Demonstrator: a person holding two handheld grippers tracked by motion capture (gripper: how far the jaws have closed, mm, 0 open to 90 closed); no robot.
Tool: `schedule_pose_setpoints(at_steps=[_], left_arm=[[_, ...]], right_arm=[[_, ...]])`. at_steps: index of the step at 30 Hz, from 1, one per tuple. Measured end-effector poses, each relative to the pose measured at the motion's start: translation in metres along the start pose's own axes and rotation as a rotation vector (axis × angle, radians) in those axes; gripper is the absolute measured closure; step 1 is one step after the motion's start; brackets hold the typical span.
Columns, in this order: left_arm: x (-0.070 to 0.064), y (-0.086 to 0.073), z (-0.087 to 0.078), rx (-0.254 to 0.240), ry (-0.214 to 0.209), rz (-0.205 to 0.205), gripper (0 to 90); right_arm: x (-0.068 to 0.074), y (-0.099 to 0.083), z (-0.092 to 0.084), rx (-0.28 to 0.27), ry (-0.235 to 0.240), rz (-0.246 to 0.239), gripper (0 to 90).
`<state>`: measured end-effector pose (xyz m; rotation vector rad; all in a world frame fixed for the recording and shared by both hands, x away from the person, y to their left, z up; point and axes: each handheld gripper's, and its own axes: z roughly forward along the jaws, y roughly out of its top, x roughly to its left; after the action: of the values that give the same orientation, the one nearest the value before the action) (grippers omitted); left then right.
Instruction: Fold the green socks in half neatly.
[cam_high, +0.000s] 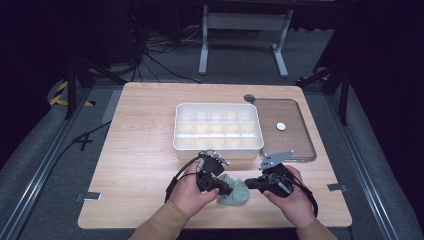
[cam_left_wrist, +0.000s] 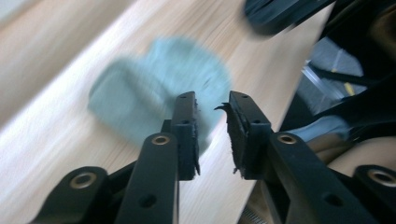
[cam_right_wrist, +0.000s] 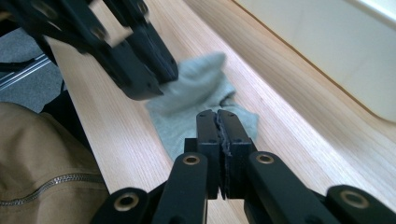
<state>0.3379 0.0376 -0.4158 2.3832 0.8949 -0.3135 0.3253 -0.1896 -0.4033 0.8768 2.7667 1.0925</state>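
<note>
- The pale green sock (cam_high: 234, 192) lies bunched on the table (cam_high: 140, 165), near its front edge, between both grippers.
- Left gripper (cam_left_wrist: 212, 116): jaws apart, over the sock, nothing between them.
- Right gripper (cam_right_wrist: 218, 122): jaws closed together, empty.
- Step, as I judge it: arranging the sock; next calls for a pinch on its edge.
- The compartment box (cam_high: 218, 148) stands just behind.

Wooden table (cam_high: 140, 150), divided tray (cam_high: 218, 146), lid (cam_high: 295, 137), green cloth (cam_high: 237, 192)
</note>
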Motion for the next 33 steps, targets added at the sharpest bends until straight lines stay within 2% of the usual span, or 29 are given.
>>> schedule_pose_setpoints(at_steps=[2, 3, 7, 8, 11, 13, 15, 17, 19, 21, 24, 26, 27, 28, 29, 30, 31, 32, 33], left_arm=[[0.000, -0.004, -0.002, -0.007, -0.006, -0.005, 72.8], [0.000, -0.005, -0.003, -0.003, -0.008, -0.003, 69.1], [-0.004, -0.009, 0.001, 0.016, 0.052, 0.034, 57.6], [-0.004, -0.009, 0.001, 0.016, 0.052, 0.034, 56.2], [-0.008, -0.009, 0.007, 0.032, 0.072, 0.042, 54.2], [-0.010, -0.009, 0.013, 0.030, 0.096, 0.051, 52.8], [-0.014, -0.009, 0.017, 0.052, 0.125, 0.071, 51.3], [-0.016, -0.009, 0.015, 0.055, 0.130, 0.071, 50.1], [-0.017, -0.010, 0.013, 0.063, 0.160, 0.062, 48.7], [-0.019, -0.010, 0.015, 0.090, 0.193, 0.070, 46.3], [-0.021, -0.008, 0.022, 0.084, 0.188, 0.096, 45.1], [-0.025, -0.005, 0.026, 0.060, 0.208, 0.135, 46.6], [-0.026, -0.005, 0.028, 0.047, 0.227, 0.149, 49.6], [-0.026, -0.005, 0.028, 0.047, 0.227, 0.149, 54.1], [-0.028, -0.004, 0.029, 0.041, 0.250, 0.176, 60.5], [-0.028, -0.004, 0.029, 0.040, 0.258, 0.188, 60.5], [-0.029, -0.004, 0.030, 0.044, 0.257, 0.202, 65.8], [-0.030, -0.004, 0.031, 0.045, 0.255, 0.209, 80.8], [-0.030, -0.005, 0.032, 0.046, 0.262, 0.224, 86.5]], right_arm=[[0.001, 0.001, 0.000, 0.000, 0.001, -0.003, 89.4], [0.001, 0.002, 0.001, -0.004, 0.010, -0.008, 89.4], [0.000, 0.003, 0.004, 0.004, 0.010, -0.014, 89.4], [0.000, 0.003, 0.004, 0.004, 0.010, -0.014, 89.4], [-0.001, 0.001, 0.012, 0.043, -0.001, -0.012, 89.8], [-0.002, -0.002, 0.021, 0.077, 0.005, -0.004, 90.0], [-0.003, -0.006, 0.031, 0.115, 0.005, 0.003, 90.0], [-0.004, -0.010, 0.039, 0.145, 0.008, 0.016, 90.0], [-0.004, -0.013, 0.046, 0.172, 0.010, 0.018, 90.0], [-0.004, -0.015, 0.051, 0.184, 0.009, 0.017, 90.0], [-0.004, -0.016, 0.051, 0.179, 0.013, 0.018, 90.0], [-0.004, -0.017, 0.051, 0.175, 0.013, 0.023, 90.0], [-0.004, -0.017, 0.051, 0.175, 0.011, 0.023, 90.0], [-0.004, -0.017, 0.051, 0.175, 0.011, 0.023, 90.0], [-0.004, -0.017, 0.051, 0.174, 0.008, 0.025, 90.0], [-0.004, -0.017, 0.051, 0.174, 0.008, 0.025, 90.0], [-0.004, -0.017, 0.051, 0.174, 0.008, 0.026, 90.0], [-0.005, -0.017, 0.051, 0.170, 0.013, 0.028, 90.0], [-0.005, -0.017, 0.051, 0.171, 0.013, 0.033, 90.0]])
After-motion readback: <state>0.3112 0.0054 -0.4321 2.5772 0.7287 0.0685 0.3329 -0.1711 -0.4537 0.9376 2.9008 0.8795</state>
